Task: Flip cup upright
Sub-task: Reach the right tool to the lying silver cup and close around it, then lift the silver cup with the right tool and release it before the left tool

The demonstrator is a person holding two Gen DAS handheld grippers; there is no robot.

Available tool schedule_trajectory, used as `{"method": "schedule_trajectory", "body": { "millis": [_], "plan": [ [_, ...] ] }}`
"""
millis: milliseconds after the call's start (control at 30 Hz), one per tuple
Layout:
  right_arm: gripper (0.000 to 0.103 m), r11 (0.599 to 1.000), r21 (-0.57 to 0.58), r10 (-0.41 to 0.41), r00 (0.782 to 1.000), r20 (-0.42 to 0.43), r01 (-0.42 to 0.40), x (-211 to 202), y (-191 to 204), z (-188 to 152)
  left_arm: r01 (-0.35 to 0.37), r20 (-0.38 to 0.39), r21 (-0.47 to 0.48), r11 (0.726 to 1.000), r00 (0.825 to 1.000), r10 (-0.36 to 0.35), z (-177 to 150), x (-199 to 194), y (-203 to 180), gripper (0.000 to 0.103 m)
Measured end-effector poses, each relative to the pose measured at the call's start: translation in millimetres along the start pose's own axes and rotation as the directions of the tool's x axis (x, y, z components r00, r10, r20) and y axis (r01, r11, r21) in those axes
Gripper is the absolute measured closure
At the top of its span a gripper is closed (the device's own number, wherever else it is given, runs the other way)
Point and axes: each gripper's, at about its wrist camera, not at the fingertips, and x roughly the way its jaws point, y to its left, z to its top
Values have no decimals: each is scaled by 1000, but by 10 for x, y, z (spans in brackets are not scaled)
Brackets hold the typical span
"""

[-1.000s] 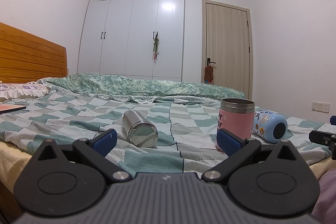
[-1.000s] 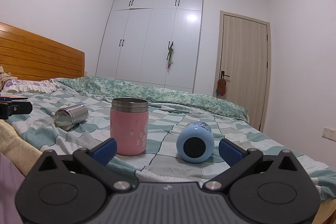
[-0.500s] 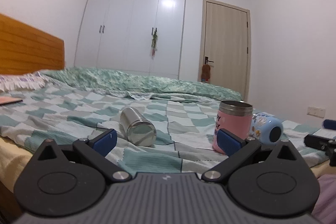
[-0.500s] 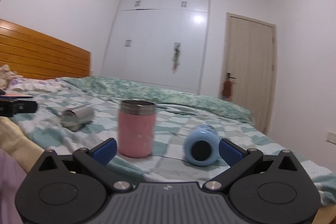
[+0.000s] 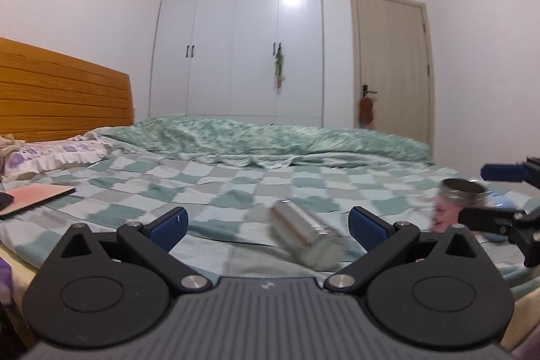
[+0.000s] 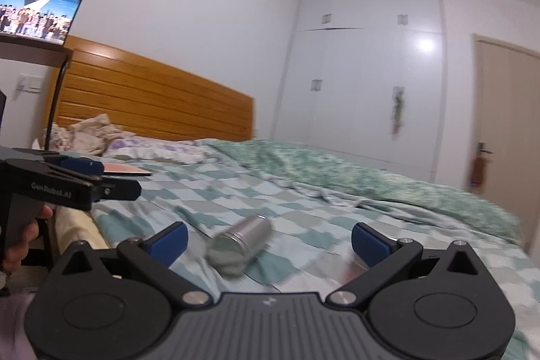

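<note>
While the steel cup (image 5: 305, 233) lies on its side on the bed (image 5: 236, 177), both the left gripper (image 5: 266, 220) and right gripper (image 6: 270, 237) hold their fingers wide, empty.

The bedspread (image 5: 209, 188) is a check of teal, pale grey-green and white squares; behind it a rumpled quilt (image 5: 270, 140) carries a mottled green-and-white print. The steel cup (image 5: 303, 233) lying low in the frame is plain silver — blurred in both views. At the right edge stands a pink cup (image 5: 449, 215) with a silver rim. The headboard (image 5: 60, 90) is orange-brown slatted wood, the wardrobe (image 5: 243, 39) white with dark handles, the door (image 5: 391, 66) beige. The pillow (image 5: 57, 152) is white with purple flowers. Both grippers are black with blue fingertips (image 5: 168, 223).
</note>
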Motion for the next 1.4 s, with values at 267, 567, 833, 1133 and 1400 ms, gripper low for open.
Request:
{"method": "schedule_trajectory", "body": {
  "millis": [267,567,833,1133,1400],
  "plan": [
    [0,994,2,107,993,-52,-107,1069,-43,229,-23,-60,33,999,998,25,117,464,383,0],
    [0,977,40,211,960,-182,-207,2066,-258,201,-24,-148,88,996,988,37,160,1039,658,0],
    [0,938,176,345,853,-393,-298,2914,-456,100,10,-291,103,995,957,21,77,1618,825,0],
    [23,875,468,425,658,-622,-123,3550,-466,-221,37,-370,130,991,929,14,21,1897,880,0],
    [37,840,543,416,638,-648,5,3485,-299,-161,60,-348,103,993,937,-20,137,1692,904,0]
  ]
}}
